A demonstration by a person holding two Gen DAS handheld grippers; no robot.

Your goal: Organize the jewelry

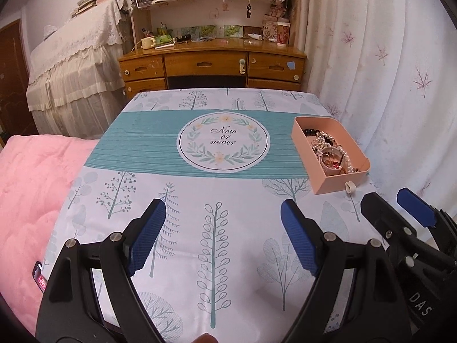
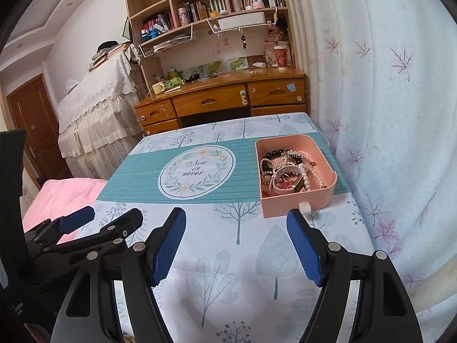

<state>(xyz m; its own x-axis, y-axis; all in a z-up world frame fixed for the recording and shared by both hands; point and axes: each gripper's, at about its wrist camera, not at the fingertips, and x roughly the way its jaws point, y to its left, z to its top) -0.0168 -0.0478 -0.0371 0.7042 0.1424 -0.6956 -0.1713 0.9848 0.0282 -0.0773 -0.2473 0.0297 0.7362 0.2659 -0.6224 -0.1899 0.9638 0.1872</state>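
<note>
A pink open box (image 1: 340, 184) (image 2: 297, 204) stands at the right side of the table, with a small white tab (image 1: 349, 187) (image 2: 304, 207) on its front wall. It holds a tangle of jewelry (image 1: 331, 150) (image 2: 288, 170): pearl strands, black beads, a white watch band and small metal pieces. My left gripper (image 1: 224, 228) is open and empty above the tablecloth, near the front edge, left of the box. My right gripper (image 2: 235, 244) is open and empty, just short of the box's front wall. Each gripper shows at the edge of the other's view (image 1: 400, 208) (image 2: 101, 218).
The table is covered by a white cloth with tree prints and a teal band with a round "Now or never" emblem (image 1: 223, 140) (image 2: 197, 168). A pink blanket (image 1: 31, 194) lies to the left. A wooden desk with shelves (image 1: 212, 63) stands behind, a curtain (image 2: 394, 114) on the right.
</note>
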